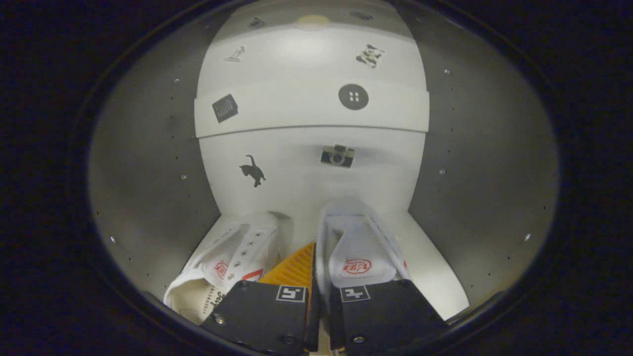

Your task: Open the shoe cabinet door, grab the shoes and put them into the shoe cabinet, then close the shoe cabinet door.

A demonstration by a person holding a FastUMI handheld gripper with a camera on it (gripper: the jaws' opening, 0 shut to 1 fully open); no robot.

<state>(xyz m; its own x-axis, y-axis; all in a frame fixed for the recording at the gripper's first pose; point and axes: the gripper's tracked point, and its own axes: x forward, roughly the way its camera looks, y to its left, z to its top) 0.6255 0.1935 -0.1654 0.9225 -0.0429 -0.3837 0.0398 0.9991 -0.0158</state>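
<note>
inside the shoe cabinet (pixel 148 163), much is cut off or hard to read: the heel ends of two white canvas shoes are hidden behind the gripper (pixel 319 277), and the red marks printed on their tongues are too blurred to make out. the left shoe (pixel 232 262) lies tilted on its side toward the cabinet's left wall, its row of eyelets showing; the right shoe (pixel 361 247) stands upright, toe toward the back panel (pixel 311 163). both rest on the cabinet floor (pixel 435 267), side by side at its front edge. the fingers stand close together with a narrow gap between them, and the near wall of the right shoe's opening appears to sit in that gap; whether both fingers press on it cannot be told. a ribbed orange pad shows on the inner face of the left finger (pixel 269 316). on the back panel sit small stickers: a black cat (pixel 253 171), a camera (pixel 337 155) and a button (pixel 353 97) on the shelf edge (pixel 296 111) above.
</note>
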